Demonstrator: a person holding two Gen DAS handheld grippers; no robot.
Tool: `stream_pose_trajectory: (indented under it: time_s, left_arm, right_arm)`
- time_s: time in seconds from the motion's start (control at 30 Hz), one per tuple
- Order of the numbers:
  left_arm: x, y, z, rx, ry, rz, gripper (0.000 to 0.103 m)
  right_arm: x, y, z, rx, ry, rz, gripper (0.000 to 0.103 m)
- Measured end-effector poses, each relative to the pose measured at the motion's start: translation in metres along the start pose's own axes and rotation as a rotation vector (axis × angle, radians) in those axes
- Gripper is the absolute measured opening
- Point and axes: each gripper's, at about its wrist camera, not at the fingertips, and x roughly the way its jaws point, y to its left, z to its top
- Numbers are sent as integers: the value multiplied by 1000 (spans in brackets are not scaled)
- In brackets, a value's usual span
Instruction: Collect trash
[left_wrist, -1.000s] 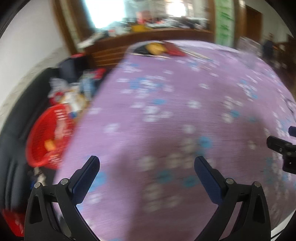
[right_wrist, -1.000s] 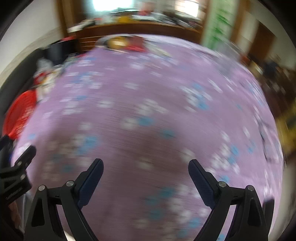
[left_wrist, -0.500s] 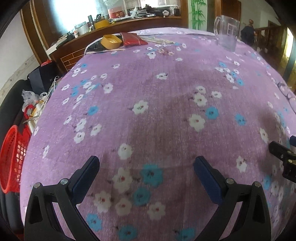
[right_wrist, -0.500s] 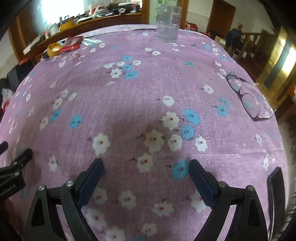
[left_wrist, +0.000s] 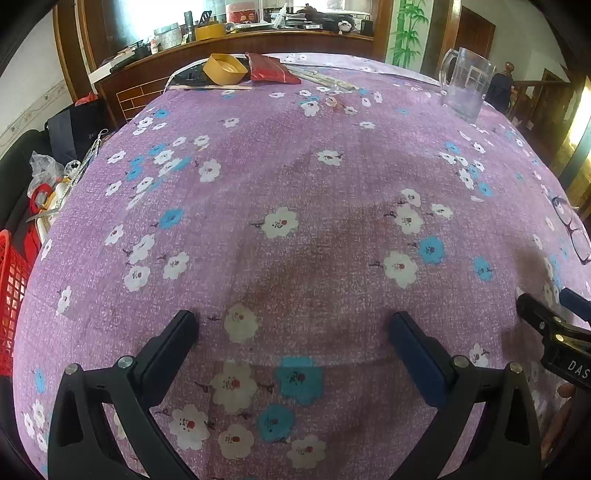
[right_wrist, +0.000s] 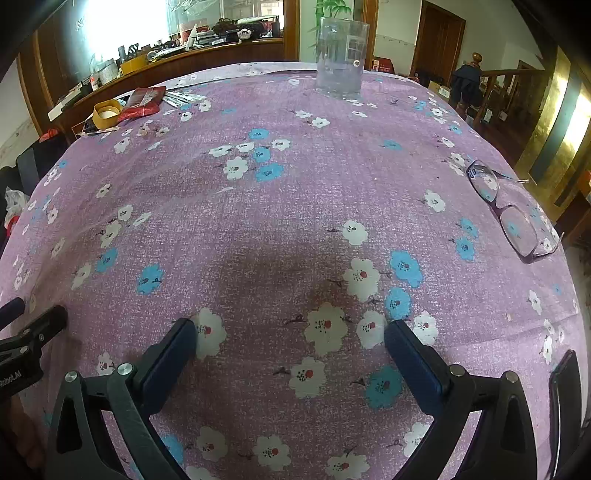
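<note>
Grippers both pitched steeply down over purple floral tablecloth (left_wrist: 295, 166), side by side. Left gripper (left_wrist: 293, 330) fingers spread, nothing between. Right gripper (right_wrist: 290, 338) jaws opening, also empty. Red wrapper (left_wrist: 269, 70) lies far ahead of left fingers, beside yellow tape roll (left_wrist: 225, 68).

Daylight floods in from a blown-out window (right_wrist: 122, 26) behind the tabletop (left_wrist: 295, 184), washing out detail there. Both views are sharp and bright, with strong fisheye bulge and black corners. A soft shadow darkens the cloth just beyond the tongs.
</note>
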Motion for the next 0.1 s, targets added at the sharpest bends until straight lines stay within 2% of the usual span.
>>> stream_pose_trajectory:
  time_s: [0.1]
  left_arm:
    - [1, 1, 1, -2, 0, 1, 103]
  right_arm:
    - [0, 0, 0, 1, 1, 0, 103]
